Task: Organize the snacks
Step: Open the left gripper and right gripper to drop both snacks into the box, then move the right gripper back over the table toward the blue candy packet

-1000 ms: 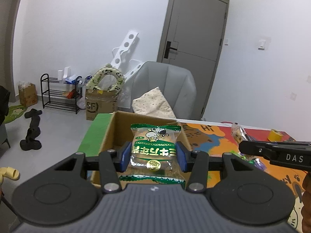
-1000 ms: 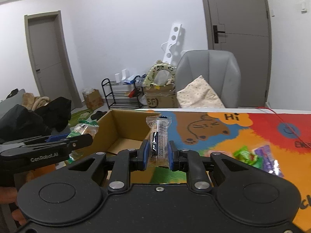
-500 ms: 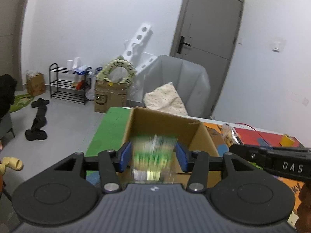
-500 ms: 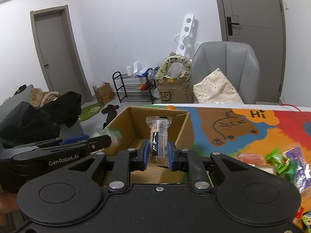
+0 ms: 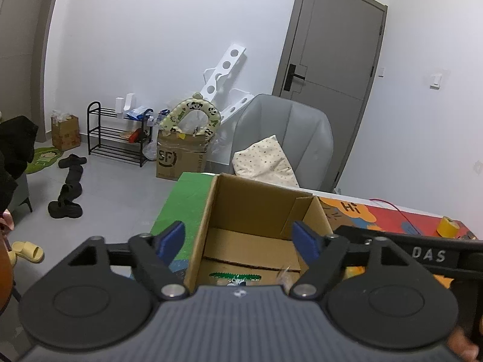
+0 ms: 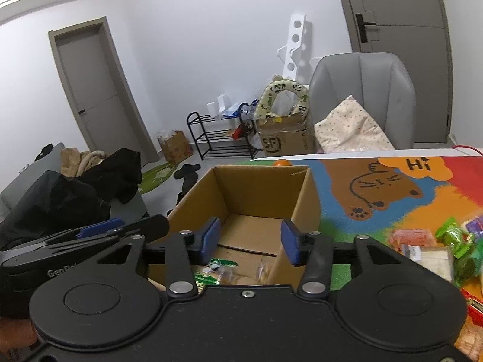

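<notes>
An open cardboard box [image 5: 259, 208] stands at the table's left end; it also shows in the right wrist view [image 6: 259, 193]. My left gripper [image 5: 240, 238] is open and empty above the box. A green-edged snack packet [image 5: 235, 277] lies on the box floor below it. My right gripper [image 6: 250, 238] is open and empty above the same box. The green packet [image 6: 211, 271] and a clear-wrapped snack [image 6: 262, 268] lie inside, partly hidden by the gripper body. The left gripper [image 6: 90, 238] shows at the left of the right wrist view.
A colourful cartoon mat [image 6: 392, 187] covers the table. Several loose snack packets [image 6: 446, 241] lie on it to the right. A yellow tape roll [image 5: 449, 225] sits at the far right. A grey chair [image 5: 283, 138] with a cushion stands behind the table.
Both grippers opened over the box. The green packet dropped out of my left gripper and the clear-wrapped bar out of my right; both now lie inside the box.
</notes>
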Motion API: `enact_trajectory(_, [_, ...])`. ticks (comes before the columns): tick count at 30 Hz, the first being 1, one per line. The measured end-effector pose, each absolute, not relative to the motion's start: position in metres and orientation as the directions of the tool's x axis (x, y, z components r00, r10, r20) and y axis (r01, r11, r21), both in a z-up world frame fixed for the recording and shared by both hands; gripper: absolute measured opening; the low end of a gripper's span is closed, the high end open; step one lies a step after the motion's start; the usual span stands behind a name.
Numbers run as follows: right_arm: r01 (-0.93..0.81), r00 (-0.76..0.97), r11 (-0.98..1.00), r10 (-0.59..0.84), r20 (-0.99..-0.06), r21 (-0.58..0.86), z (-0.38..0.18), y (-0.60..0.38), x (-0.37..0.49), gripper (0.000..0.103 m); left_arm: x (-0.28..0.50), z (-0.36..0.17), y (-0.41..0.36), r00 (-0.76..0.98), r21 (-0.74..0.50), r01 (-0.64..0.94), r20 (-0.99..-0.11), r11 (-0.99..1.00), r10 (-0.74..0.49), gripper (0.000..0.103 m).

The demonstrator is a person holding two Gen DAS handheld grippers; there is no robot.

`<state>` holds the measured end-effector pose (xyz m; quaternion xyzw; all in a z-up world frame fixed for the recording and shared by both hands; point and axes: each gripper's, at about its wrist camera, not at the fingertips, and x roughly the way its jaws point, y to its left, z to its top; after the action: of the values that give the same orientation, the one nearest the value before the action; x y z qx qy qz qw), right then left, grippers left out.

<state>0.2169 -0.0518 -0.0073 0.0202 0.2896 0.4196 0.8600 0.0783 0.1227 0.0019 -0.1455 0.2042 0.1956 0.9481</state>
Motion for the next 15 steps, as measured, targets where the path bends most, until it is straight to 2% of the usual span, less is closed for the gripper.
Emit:
enact_trajectory(3, [-0.694, 0.501, 0.666, 0.719, -0.481, 0.274, -0.007, -0.065, 0.215, 0.057, 0.078, 0.001, 0.119, 0.833, -0.195, -0.44, -0.452, 0.876, 0.318, 0.089])
enact_trajectory(15, [-0.626, 0.595, 0.747, 0.643, -0.483, 0.225, -0.011, -0.128, 0.211, 0.092, 0.087, 0.0, 0.083, 0.838, -0.153, -0.387, -0.471, 0.909, 0.277, 0.095])
